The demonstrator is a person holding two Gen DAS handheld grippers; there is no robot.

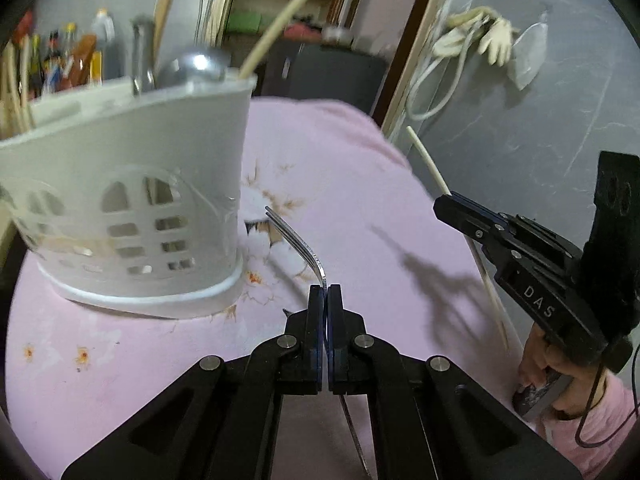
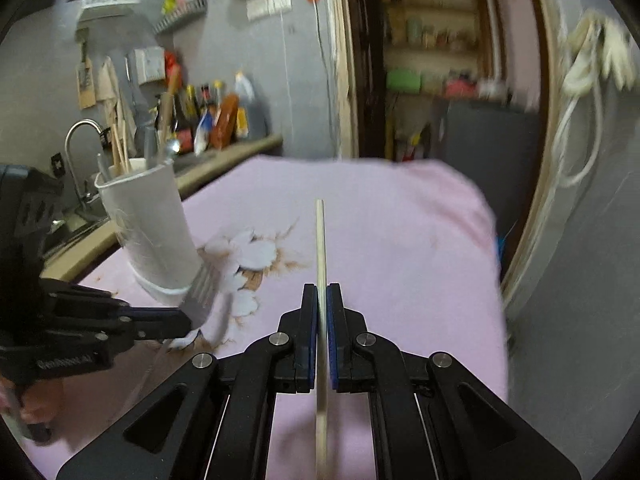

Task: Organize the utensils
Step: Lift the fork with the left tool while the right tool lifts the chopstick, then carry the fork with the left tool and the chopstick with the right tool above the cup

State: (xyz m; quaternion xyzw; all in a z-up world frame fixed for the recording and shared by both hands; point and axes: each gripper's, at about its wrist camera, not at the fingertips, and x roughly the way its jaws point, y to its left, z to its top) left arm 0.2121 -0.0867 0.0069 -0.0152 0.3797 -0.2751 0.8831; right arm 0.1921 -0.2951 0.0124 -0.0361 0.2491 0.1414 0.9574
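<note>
1. The left gripper [image 1: 325,289] is clamping a metal fork [image 1: 295,241], jaws pressed tight on its neck, tines pointing toward the white utensil holder [image 1: 132,200]. The right gripper [image 2: 322,288] is pinching a pale chopstick [image 2: 320,236] upright between its pads, well off to the holder's right.
2. Risk: the holder is standing near the table's left edge and already crowding a ladle [image 1: 198,65] and other chopsticks [image 1: 280,26]. A fork brought in low would likely be knocking its wall and tipping it.
3. Risk: the thin chopstick is sitting in a narrow grip; it may be pivoting or slipping on the way over.
4. The pink floral cloth [image 2: 400,220] beneath the holder is looking soft, so footing seems poor.
5. Behind the holder, a counter with a faucet [image 2: 80,132] and bottles [image 2: 216,120] is showing; right of it, a doorway.
</note>
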